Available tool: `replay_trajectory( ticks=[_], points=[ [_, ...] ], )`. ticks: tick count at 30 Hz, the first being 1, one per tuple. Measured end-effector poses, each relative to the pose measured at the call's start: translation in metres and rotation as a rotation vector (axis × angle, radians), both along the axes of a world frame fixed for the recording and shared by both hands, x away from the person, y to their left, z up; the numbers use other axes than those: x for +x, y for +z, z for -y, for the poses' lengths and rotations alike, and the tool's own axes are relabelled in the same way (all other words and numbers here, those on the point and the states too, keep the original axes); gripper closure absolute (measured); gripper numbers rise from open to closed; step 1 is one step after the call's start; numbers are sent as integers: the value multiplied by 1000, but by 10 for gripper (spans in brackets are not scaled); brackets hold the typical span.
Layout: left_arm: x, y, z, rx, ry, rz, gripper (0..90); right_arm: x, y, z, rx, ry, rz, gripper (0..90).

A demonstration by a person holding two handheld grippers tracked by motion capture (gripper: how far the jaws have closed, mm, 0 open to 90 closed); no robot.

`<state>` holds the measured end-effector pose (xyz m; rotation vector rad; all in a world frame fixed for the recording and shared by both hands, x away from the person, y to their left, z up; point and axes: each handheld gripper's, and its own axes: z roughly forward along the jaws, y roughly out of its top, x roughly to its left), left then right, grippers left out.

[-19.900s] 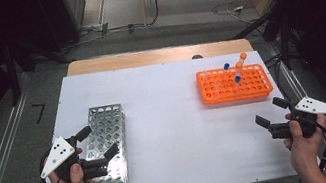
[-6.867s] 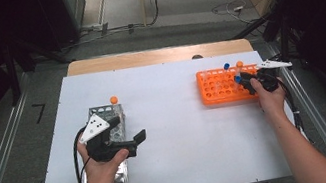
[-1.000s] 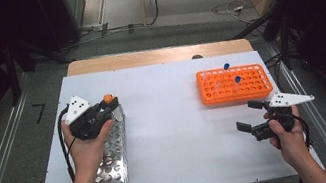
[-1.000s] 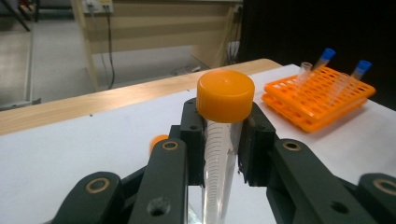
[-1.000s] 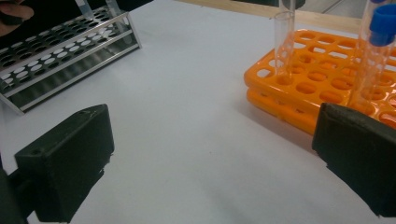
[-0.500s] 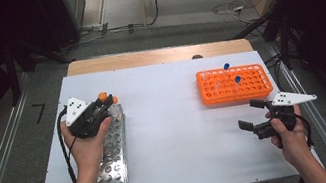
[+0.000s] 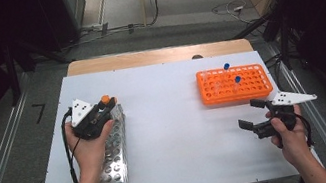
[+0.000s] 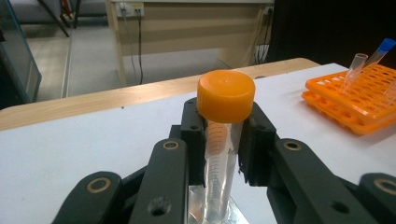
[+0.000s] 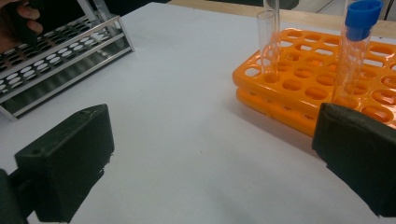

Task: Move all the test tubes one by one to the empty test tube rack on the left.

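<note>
A white tabletop covers most of a wooden table whose bare far edge shows as a tan strip. Beyond it lies a grey floor with trailing cables, dark curtains hang at both sides, and metal rails run along the table's left and right.

The left gripper is clamped on an orange-capped tube just under its cap; the tube stands upright with its lower end over the far end of the metal tube rack, which lies lengthwise at the left of the table under the person's left hand. Whether the tube's tip sits inside a hole I cannot tell. In the left gripper view the clear, graduated tube rises between the two black jaws.

The right gripper hangs near the table's right edge, jaws wide apart with nothing between them, just on the near side of the orange tube rack. That rack holds a blue-capped tube, a second blue-capped one behind it, and an uncapped clear tube.

Against the picture from half a second ago, the left gripper with its tube sits slightly lower and nearer the metal rack; the right gripper is where it was
</note>
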<state>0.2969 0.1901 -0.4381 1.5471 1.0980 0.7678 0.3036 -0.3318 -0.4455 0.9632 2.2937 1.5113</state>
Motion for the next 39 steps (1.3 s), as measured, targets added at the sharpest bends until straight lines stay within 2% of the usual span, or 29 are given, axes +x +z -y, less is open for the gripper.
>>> replay_trajectory(
  ticks=[4, 9, 14, 21, 24, 28, 35, 39],
  points=[
    [0, 0, 1, 11, 14, -47, 743, 0, 0, 0, -5, -2, 0, 0],
    [0, 1, 4, 12, 15, -83, 735, 0, 0, 1, 7, -4, -2, 0],
    [2, 1, 9, 33, -3, -108, 678, 0, 0, 0, 9, -2, -2, 0],
    [3, 2, 8, 10, -2, -129, 620, 0, -1, 1, 10, -7, -5, 0],
    [1, 3, 7, -11, 0, -128, 547, 1, 0, 2, 13, -13, -6, 0],
    [-5, 8, 4, -42, -1, -108, 390, 2, -1, 3, 16, -17, -5, 0],
    [-17, 15, 7, -78, -81, -96, 160, 3, 0, 2, 17, -27, -2, 0],
    [-24, 18, 11, -75, -127, -101, 61, 4, 0, 2, 15, -38, 2, 0]
  ],
)
